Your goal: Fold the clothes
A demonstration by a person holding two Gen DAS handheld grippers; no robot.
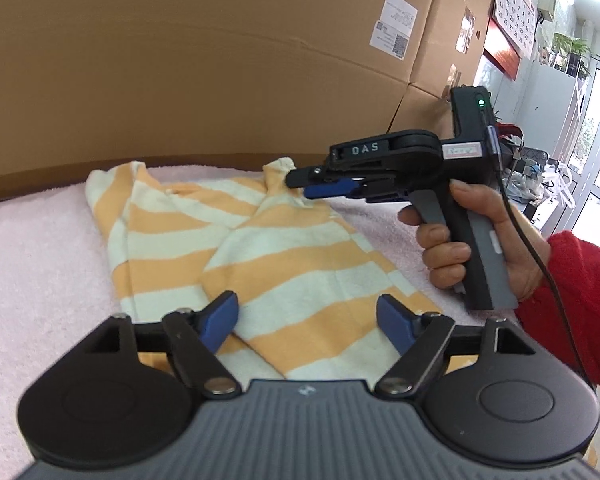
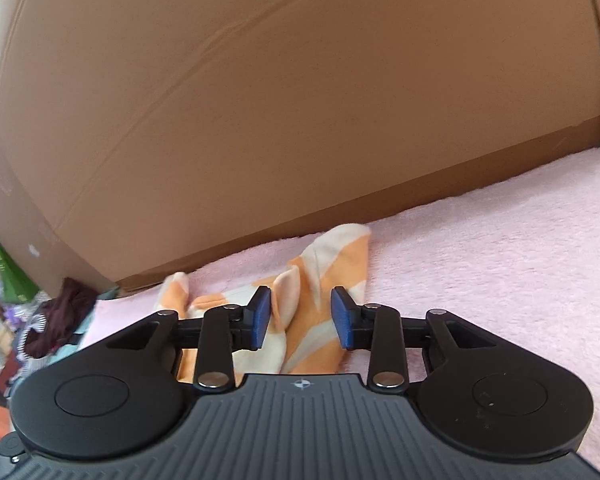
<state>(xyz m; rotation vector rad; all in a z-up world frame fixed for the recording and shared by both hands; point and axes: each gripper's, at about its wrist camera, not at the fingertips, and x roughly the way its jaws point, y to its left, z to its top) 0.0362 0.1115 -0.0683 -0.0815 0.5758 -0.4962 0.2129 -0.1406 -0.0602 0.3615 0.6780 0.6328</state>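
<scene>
Only the left wrist view shows the hand (image 1: 480, 240) gripping the right gripper (image 1: 300, 184) over the orange-and-cream striped garment (image 1: 300, 264), jaws parted around a fold; the left gripper (image 1: 306, 316) gapes empty above it.

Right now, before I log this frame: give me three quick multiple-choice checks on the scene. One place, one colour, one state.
1. The striped garment lies:
A. on the pink cover, in front of the cardboard box
B. inside a drawer
C. on a hanger

2. Its stripes are:
A. blue and white
B. red and black
C. orange and cream

3. The left gripper is:
A. shut on the garment
B. open, pads apart over the garment's near part
C. out of view

Answers:
1 A: it is spread on the pink cover with the box wall behind it.
2 C: both views show orange and cream bands.
3 B: its blue pads stand wide apart and pinch nothing.
</scene>
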